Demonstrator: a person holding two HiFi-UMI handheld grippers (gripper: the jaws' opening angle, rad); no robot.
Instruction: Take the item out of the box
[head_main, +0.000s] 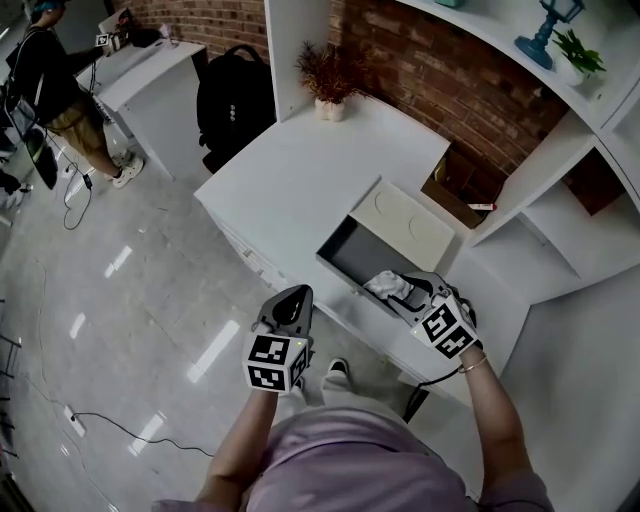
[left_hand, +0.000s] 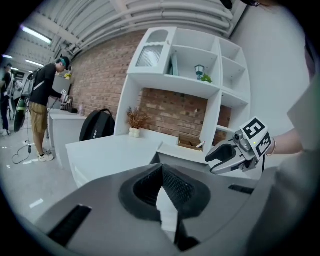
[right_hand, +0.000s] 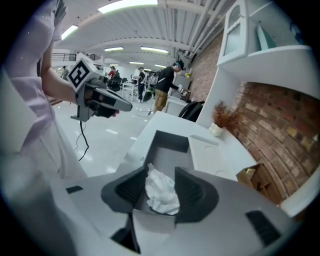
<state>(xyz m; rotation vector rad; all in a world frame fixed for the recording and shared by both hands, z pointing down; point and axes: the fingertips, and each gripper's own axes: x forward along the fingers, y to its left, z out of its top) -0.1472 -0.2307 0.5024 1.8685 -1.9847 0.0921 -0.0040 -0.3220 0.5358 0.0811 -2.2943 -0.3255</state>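
An open grey box (head_main: 345, 245) sits at the white table's near edge, and its white lid (head_main: 405, 222) lies just behind it. A crumpled white item (head_main: 388, 285) lies in the box's near right end. My right gripper (head_main: 405, 288) reaches into that end. In the right gripper view its jaws stand wide apart on either side of the crumpled item (right_hand: 161, 190), which rests on the box floor (right_hand: 167, 150). My left gripper (head_main: 292, 298) hangs left of the box over the floor, with its jaws (left_hand: 162, 185) together and nothing held.
A potted dry plant (head_main: 330, 100) stands at the table's far end, with a black backpack (head_main: 235, 95) behind it. A cardboard box (head_main: 455, 195) sits by the brick wall under white shelves. A person (head_main: 55, 80) stands at a desk far left. A cable (head_main: 110, 420) lies on the floor.
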